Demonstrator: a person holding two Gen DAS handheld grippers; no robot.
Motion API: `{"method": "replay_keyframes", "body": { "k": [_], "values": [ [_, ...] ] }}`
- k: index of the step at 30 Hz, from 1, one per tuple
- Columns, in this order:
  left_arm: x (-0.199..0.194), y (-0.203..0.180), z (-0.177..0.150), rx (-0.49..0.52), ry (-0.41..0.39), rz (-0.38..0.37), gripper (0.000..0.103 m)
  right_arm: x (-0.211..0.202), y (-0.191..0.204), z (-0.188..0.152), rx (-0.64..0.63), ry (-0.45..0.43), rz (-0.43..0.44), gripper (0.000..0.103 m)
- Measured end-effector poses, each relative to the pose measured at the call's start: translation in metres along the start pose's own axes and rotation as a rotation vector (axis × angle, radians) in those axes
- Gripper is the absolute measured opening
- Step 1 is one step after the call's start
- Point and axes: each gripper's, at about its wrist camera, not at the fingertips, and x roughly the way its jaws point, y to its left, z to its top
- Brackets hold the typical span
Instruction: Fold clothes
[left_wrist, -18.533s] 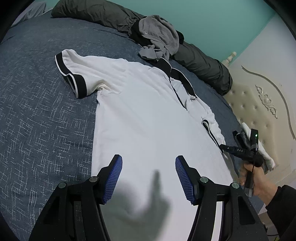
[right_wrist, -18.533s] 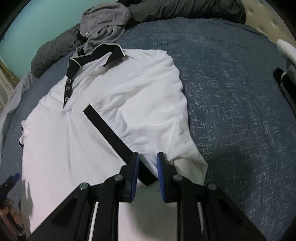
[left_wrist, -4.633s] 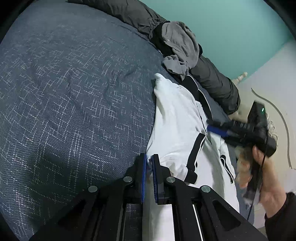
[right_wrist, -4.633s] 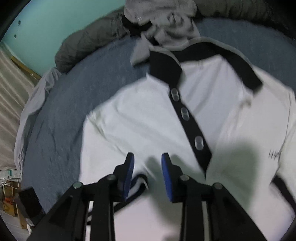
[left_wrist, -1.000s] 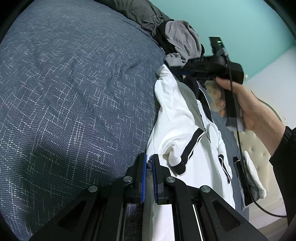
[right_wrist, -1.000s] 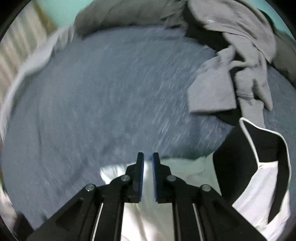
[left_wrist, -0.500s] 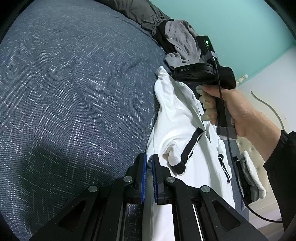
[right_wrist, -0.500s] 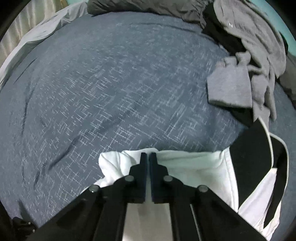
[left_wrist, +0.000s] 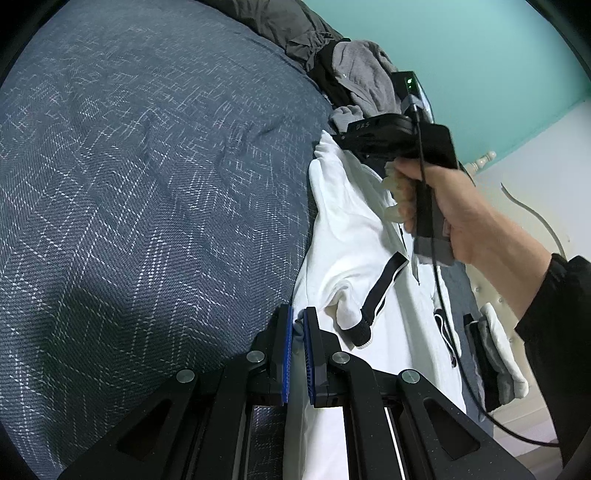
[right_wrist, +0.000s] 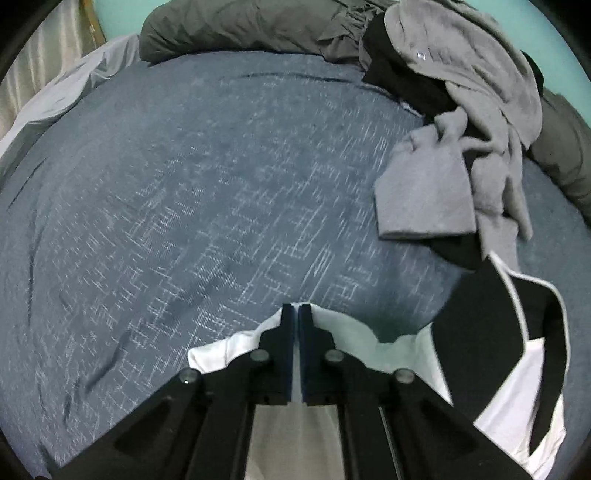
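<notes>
A white polo shirt (left_wrist: 351, 229) with black collar and black sleeve bands lies folded lengthwise on the blue bedspread (left_wrist: 147, 184). My left gripper (left_wrist: 297, 325) is shut on the shirt's folded edge low in the left wrist view. In that view a person's hand (left_wrist: 450, 218) holds the right gripper's body at the shirt's shoulder end. In the right wrist view my right gripper (right_wrist: 297, 314) is shut on the white shoulder fold (right_wrist: 347, 328), beside the black collar (right_wrist: 491, 314). The sleeve with its black band (left_wrist: 380, 291) lies folded onto the shirt.
A crumpled grey garment over a black one (right_wrist: 472, 122) lies just beyond the collar. Dark grey bedding (right_wrist: 240, 26) runs along the teal wall. Folded clothes (left_wrist: 495, 354) sit at the bed's right edge by a padded headboard. A pale sheet (right_wrist: 55, 92) lies at far left.
The right gripper came down onto the shirt's shoulder fold and its fingers closed on the white cloth. My left gripper kept still, holding the shirt's edge.
</notes>
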Motion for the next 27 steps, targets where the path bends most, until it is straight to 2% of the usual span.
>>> {"method": "replay_keyframes", "body": {
  "k": [2, 4, 6, 9, 11, 13, 16, 20, 22, 23, 27],
  "values": [
    [0.000, 0.000, 0.000, -0.002, 0.000, -0.001, 0.006, 0.002, -0.002, 0.001, 0.016, 0.009, 0.011, 0.003],
    [0.002, -0.001, 0.001, -0.003, 0.001, 0.000, 0.006, -0.005, -0.006, 0.003, 0.031, -0.010, 0.001, 0.008],
    [0.003, -0.001, 0.003, -0.004, 0.001, -0.001, 0.006, -0.018, -0.010, 0.006, 0.047, -0.051, 0.004, 0.019],
    [0.002, 0.000, 0.003, -0.005, 0.002, -0.001, 0.006, -0.041, -0.013, 0.009, 0.074, -0.093, 0.050, 0.031],
    [0.002, 0.001, 0.003, -0.005, 0.002, -0.001, 0.006, -0.041, -0.010, 0.012, 0.090, -0.074, 0.144, 0.034],
    [0.002, 0.001, 0.003, -0.003, 0.001, 0.001, 0.006, -0.044, 0.002, 0.005, 0.056, -0.011, 0.195, 0.035],
    [0.000, 0.001, 0.002, -0.002, 0.001, 0.003, 0.006, -0.029, 0.017, 0.001, 0.001, 0.061, 0.212, 0.035],
    [0.000, 0.002, 0.002, 0.000, 0.001, 0.004, 0.006, -0.022, 0.032, -0.008, -0.013, 0.081, 0.210, 0.034],
    [0.000, 0.002, 0.003, -0.001, 0.002, 0.004, 0.006, -0.018, 0.040, -0.008, -0.035, 0.080, 0.195, 0.018],
    [0.000, 0.002, 0.004, -0.001, 0.002, 0.003, 0.006, -0.016, 0.043, -0.008, -0.046, 0.071, 0.196, 0.007],
    [-0.002, 0.004, 0.004, 0.002, 0.002, 0.002, 0.006, -0.022, 0.042, -0.002, -0.017, -0.023, 0.174, 0.004]
  ]
}}
